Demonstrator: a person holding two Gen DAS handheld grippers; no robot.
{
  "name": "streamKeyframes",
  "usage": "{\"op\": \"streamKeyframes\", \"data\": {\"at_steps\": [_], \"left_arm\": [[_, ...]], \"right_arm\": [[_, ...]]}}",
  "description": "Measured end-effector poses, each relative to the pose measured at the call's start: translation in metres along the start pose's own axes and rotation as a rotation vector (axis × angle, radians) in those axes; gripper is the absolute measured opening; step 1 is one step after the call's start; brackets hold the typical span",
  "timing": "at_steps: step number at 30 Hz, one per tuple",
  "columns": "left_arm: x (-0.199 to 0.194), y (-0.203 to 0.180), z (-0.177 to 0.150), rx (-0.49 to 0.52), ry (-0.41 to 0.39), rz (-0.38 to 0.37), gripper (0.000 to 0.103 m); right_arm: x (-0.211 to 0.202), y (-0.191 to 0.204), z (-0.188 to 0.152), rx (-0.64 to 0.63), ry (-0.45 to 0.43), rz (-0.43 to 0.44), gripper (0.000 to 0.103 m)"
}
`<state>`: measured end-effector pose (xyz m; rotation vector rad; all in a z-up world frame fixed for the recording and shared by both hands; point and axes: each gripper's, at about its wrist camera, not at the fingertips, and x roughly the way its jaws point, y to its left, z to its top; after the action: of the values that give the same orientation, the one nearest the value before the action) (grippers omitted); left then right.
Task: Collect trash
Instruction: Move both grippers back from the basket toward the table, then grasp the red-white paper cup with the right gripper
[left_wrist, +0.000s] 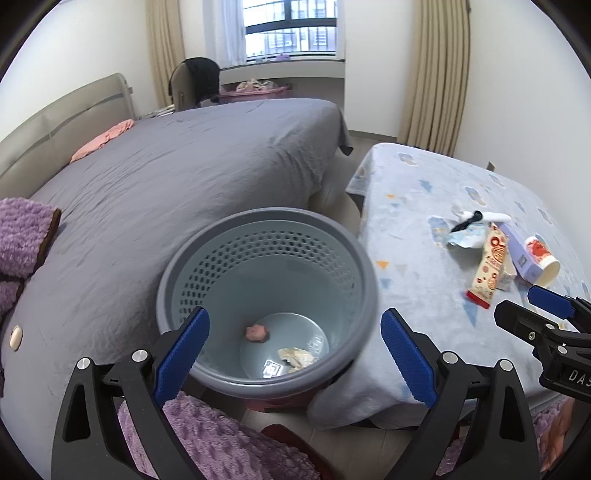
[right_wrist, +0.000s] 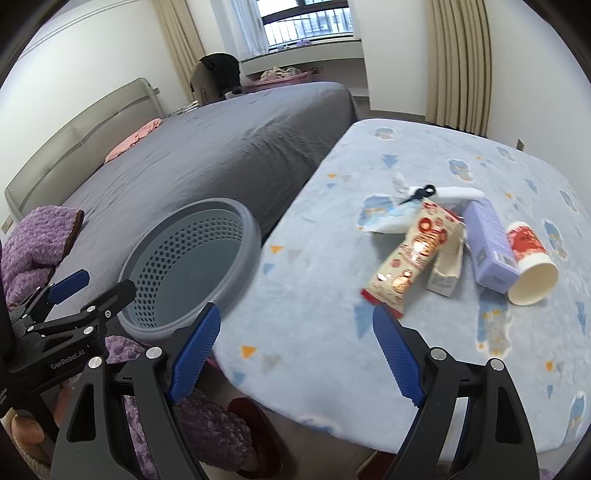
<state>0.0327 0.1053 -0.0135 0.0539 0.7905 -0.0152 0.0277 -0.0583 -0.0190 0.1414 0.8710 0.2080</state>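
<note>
In the left wrist view, nearest the lens are the left tongs (left_wrist: 295, 343), spread wide with nothing between the blue pads. Directly beyond them stands the grey perforated bin (left_wrist: 266, 295), its mouth open; a pink scrap (left_wrist: 257, 333) and a crumpled wrapper (left_wrist: 297, 357) lie on its floor. At about two o'clock the trash pile rests on the blue-patterned counter (left_wrist: 424, 314): a long snack wrapper (left_wrist: 487, 271), a lilac box (left_wrist: 522, 254) and a tipped paper cup (left_wrist: 545, 260). The right tongs (left_wrist: 532, 312) enter at three o'clock.

In the right wrist view, the right tongs (right_wrist: 295, 349) are nearest, also wide and empty, over the counter edge. The snack wrapper (right_wrist: 413, 254) lies at one o'clock, close ahead, partly over a small white carton (right_wrist: 445, 273); the lilac box (right_wrist: 489, 247) and paper cup (right_wrist: 532, 266) are just beside it, and a torn blue packet (right_wrist: 388, 218) with a small black item on it lies behind. The bin (right_wrist: 192, 266) sits at ten o'clock, beside the counter.

The pieces overlap, so pinching the wrapper may drag or flick the carton off the counter. The cup lies on its side and could roll if nudged. The bin's rim sits close to the counter edge, so a careless swing could knock it over.
</note>
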Motion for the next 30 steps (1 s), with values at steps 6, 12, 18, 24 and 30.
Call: {"op": "streamKeyframes", "data": {"at_steps": [6,12,18,24,30], "left_arm": [[-0.002,-0.029,0.002,0.040,0.001,-0.019,0.092],[0.002,-0.055,0.005,0.067,0.008,-0.040,0.092],[0.009,-0.080,0.006,0.103,0.022,-0.062,0.092],[0.018,-0.105,0.009,0.141,0.034,-0.088,0.092],[0.030,-0.130,0.013,0.173,0.050,-0.120,0.092]], "right_arm": [[-0.008,-0.032,-0.006,0.052,-0.004,-0.021,0.081],[-0.018,-0.064,-0.012,0.092,-0.012,-0.051,0.081],[-0.021,-0.097,-0.019,0.148,-0.006,-0.079,0.081],[-0.026,-0.128,-0.027,0.201,-0.011,-0.115,0.081],[-0.030,-0.159,-0.033,0.257,-0.014,-0.157,0.081]]}}
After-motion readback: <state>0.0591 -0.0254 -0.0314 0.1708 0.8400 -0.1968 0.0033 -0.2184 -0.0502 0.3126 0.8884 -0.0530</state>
